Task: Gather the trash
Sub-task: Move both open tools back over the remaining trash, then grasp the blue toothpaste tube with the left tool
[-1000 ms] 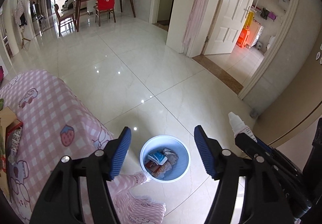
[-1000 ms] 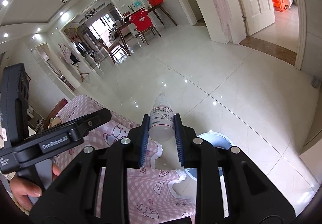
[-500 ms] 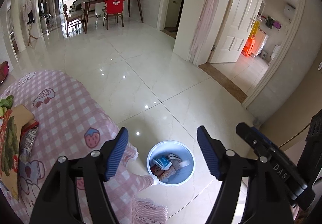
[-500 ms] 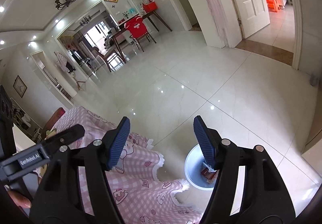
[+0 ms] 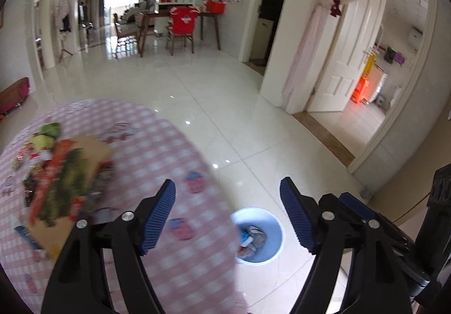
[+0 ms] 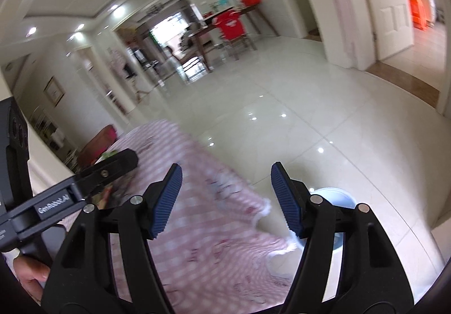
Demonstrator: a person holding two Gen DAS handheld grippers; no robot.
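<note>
2 empty grippers above 1 bin and 1 littered table.

The left gripper [image 5: 227, 214] has its jaws opening, nothing between its 2 blue pads [image 5: 157, 218], and it points down over the edge of the pink checked table [image 5: 157, 145]. The right gripper [image 6: 225, 198] stands wide with nothing held, its 2 pads [image 6: 284, 201] clear of everything. 1 pale blue bin [image 5: 258, 235] sits on the white floor [image 5: 239, 116] just beside the table, with several wrappers inside; blur hides their exact count. On the table lies 1 heap of trash [image 5: 59, 170], apparently a cardboard sheet with colourful packets, too smeared to count. 1 hand [image 6: 31, 277] grips the left gripper's handle.
</note>
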